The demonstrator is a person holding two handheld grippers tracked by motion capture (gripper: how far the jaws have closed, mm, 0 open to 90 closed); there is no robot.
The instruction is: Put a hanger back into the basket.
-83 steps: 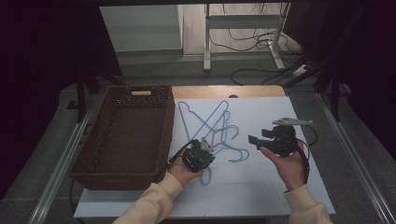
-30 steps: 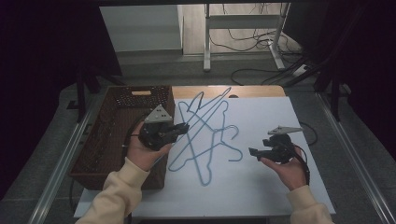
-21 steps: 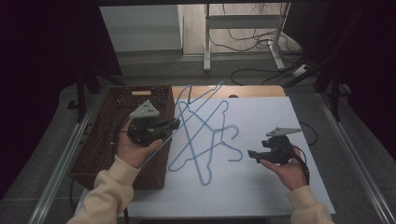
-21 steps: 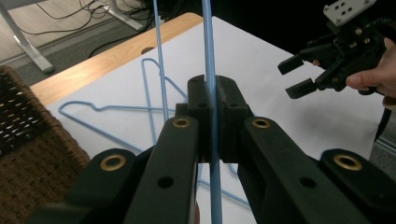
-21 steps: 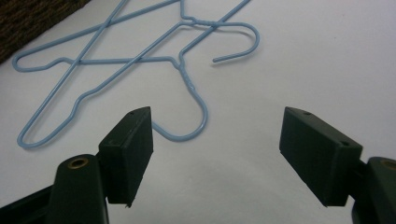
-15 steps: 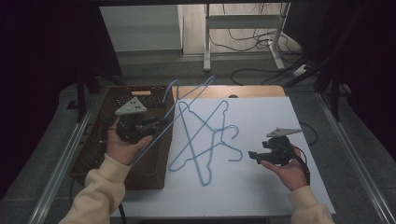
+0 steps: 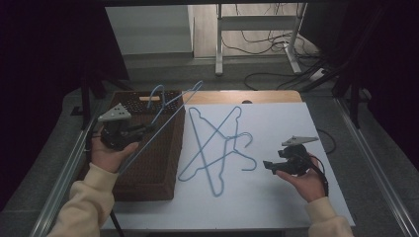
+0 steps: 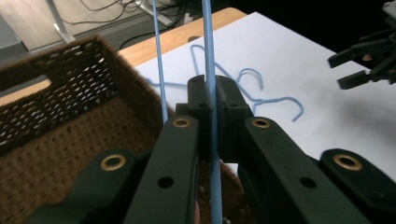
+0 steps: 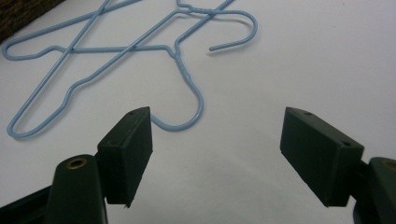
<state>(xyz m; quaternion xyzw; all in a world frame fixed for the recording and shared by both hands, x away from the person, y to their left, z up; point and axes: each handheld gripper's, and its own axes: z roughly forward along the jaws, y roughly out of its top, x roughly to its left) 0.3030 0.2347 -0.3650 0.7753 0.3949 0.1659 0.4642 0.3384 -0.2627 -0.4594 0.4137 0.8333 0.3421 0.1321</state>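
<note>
Cream sleeves (image 7: 89,197), black tools, brass screws, grey three-cornered plates (image 7: 114,113)

White-topped table (image 7: 276,197) with wooden far edge; grey floor (image 7: 158,29) beyond, lit, cables (image 7: 257,15) strewn, metal stand legs (image 7: 220,44); dark surroundings at both sides.

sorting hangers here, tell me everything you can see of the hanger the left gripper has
The held hanger is thin light-blue wire, apparently coated, with a curved hook at its far end. It is lifted and tilted over the brown wicker basket, not lying in it. The left gripper is shut on one straight wire run; nothing else visibly touches it.
</note>
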